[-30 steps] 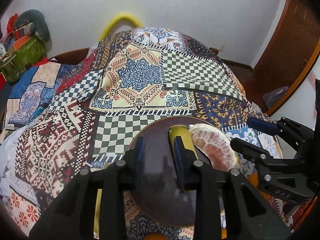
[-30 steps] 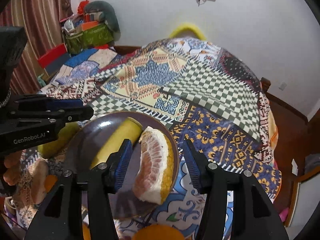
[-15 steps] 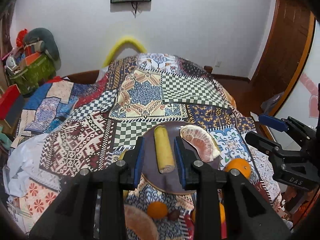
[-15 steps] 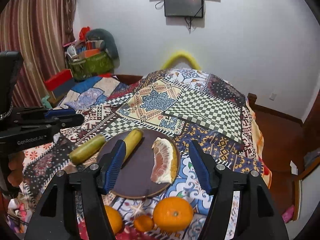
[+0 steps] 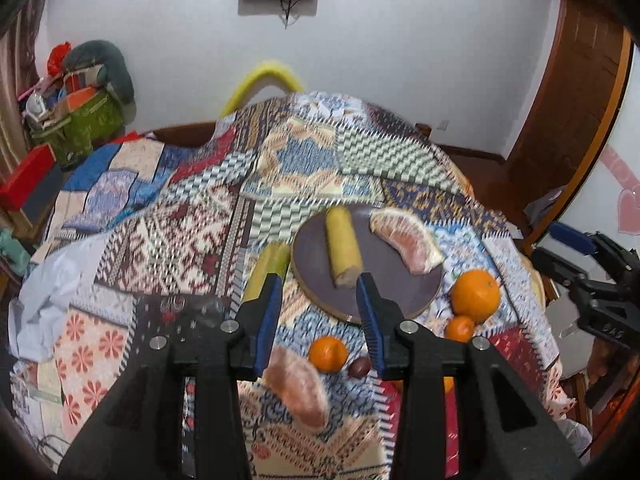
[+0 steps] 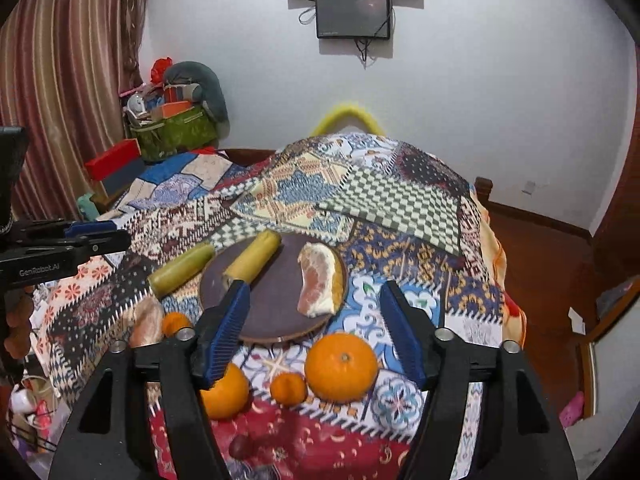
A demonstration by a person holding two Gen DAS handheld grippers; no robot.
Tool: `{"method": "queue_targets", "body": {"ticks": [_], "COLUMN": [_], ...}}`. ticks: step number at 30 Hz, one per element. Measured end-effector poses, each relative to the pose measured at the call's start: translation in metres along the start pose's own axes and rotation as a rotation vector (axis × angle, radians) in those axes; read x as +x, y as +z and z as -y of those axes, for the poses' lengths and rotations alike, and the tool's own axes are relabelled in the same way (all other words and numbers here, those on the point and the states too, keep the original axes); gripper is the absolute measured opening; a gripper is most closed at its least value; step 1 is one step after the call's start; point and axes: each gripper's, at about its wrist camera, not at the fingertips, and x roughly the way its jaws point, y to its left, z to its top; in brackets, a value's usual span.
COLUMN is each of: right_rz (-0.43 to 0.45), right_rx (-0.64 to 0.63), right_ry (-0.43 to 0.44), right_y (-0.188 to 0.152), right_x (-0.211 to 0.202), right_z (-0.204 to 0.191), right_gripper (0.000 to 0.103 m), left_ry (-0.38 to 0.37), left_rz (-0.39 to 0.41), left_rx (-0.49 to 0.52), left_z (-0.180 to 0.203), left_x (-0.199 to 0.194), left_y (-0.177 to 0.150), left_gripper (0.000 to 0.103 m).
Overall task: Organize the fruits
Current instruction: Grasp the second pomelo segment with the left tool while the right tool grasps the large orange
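Your work surface was a patchwork cloth point(image 6: 400, 208) draped over a table, with every fruit lying on its near half. A round dark plate point(image 6: 276, 312) sat near the middle of that half and carried two items: a yellow banana piece point(image 6: 252, 258) on its left portion and a peeled pomelo wedge point(image 6: 320, 284) on its right portion, well apart from each other. A second, greener banana piece point(image 6: 182, 270) lay on the cloth just beside the plate's left rim. Another pomelo wedge point(image 5: 298, 388) rested on the cloth nearer to you, left of the plate. A large orange point(image 6: 341, 367) sat in front of the plate – a second orange point(image 6: 225, 394) lay to its left, partly behind a finger, with a small orange point(image 6: 288, 389) between them. Your right gripper point(image 6: 316, 334) hung above the oranges; its jaws had just been opening and stood wide, with nothing pressed between them. Your left gripper point(image 5: 316, 316) also gripped nothing – its jaws had just been opening and stood moderately parted.
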Motion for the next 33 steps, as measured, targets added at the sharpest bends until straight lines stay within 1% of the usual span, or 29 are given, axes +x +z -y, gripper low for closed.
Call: {"method": "queue_targets", "body": {"ticks": [5,7,11,14,17,21,27,30,33], "right_rz": [-0.025,-0.043,-0.100,-0.134,-0.158,-0.175,-0.200,-0.214,-0.228], "right_rx": [-0.009,-0.008,0.025,0.081,0.129,0.137,0.100,0.117,0.152], "right_ry": [-0.030,-0.036,-0.045,-0.025,-0.022,-0.015,-0.038,-0.043,-0.019], "right_y": [-0.018,-0.025,-0.041,-0.049,-0.053,-0.057,-0.057,-0.058,-0.058], "right_x": [0.002,0.006,0.020,0.029,0.038,0.045,0.061,0.069,0.075], "right_z": [0.000,0.001,0.010,0.021,0.030,0.029,0.019,0.022,0.025], "right_gripper": [0.074,0.074,0.074,0.074,0.074,0.074,0.074,0.074,0.074], "left_ry": [0.015,0.007,0.003,0.010,0.012,0.016,0.051,0.054,0.048], "left_rz": [-0.073,-0.106,-0.154,-0.173,-0.193,-0.217,-0.203,-0.194,-0.186], "left_rx": [-0.019,-0.034,-0.049,-0.054,-0.066,-0.066,-0.040,-0.051,-0.064], "left_z": [-0.009,-0.011,-0.014,-0.014,-0.016,-0.016,-0.013,-0.015,-0.017], "left_x": [0.017,0.025,0.039,0.047,0.054,0.064,0.070,0.072,0.073], "left_y": [-0.027,-0.038,-0.055,-0.065,-0.073,-0.082,-0.089,-0.089,-0.089], "left_gripper": [0.038,0.039,0.049,0.052,0.054,0.058,0.058,0.058,0.058]}}
